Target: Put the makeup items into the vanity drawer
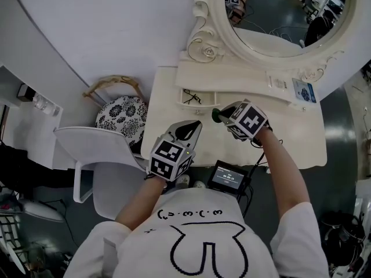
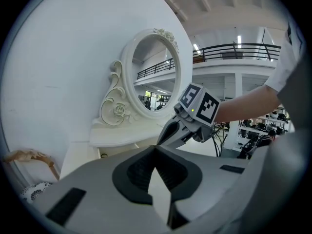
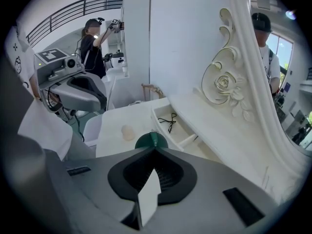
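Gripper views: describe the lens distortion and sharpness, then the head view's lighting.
Left gripper view: fisheye, black corners, the balcony railing bows. Right gripper view: the mirror frame curves, the green item in the right gripper is sharp. Head view: the vanity top is bright, the floor dim.

White vanity table (image 1: 290, 135) and cream carved mirror frame (image 1: 203, 39): smooth, satin painted look. Left gripper (image 2: 156, 149), right gripper (image 3: 155, 147): matt grey plastic, black ribbed pads (image 3: 168, 177). Green round makeup item (image 3: 151, 140): smooth plastic. Black-and-white patterned cushion (image 1: 122, 114): cloth.
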The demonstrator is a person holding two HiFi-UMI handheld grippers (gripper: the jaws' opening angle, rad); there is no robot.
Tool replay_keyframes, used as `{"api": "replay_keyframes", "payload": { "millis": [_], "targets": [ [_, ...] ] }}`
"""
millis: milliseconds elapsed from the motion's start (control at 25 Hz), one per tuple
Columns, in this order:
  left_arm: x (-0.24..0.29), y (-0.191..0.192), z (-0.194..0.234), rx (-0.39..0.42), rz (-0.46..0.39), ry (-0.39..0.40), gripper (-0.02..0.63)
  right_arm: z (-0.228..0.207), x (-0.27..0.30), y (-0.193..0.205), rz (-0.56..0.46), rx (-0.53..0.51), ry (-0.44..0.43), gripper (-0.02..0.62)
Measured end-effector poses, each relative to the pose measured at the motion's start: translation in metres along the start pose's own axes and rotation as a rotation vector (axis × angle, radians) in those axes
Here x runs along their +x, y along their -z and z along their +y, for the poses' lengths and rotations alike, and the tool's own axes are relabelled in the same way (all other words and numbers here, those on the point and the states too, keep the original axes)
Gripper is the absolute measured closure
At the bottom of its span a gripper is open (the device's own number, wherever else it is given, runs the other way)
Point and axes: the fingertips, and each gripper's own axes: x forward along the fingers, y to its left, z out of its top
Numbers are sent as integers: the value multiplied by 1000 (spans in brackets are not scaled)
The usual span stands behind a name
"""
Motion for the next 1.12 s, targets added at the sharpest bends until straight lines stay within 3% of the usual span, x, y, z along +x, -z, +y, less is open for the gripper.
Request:
{"api": "replay_keyframes", "payload": {
  "millis": [880, 1120],
  "targets": [
    [-5, -8, 54, -44, -20, -75, 612, -53, 58, -31, 123, 34, -17, 600],
    [-7, -9, 67, -59, -29, -96, 612, -61, 75, -30, 129, 199, -22, 600]
  ]
}}
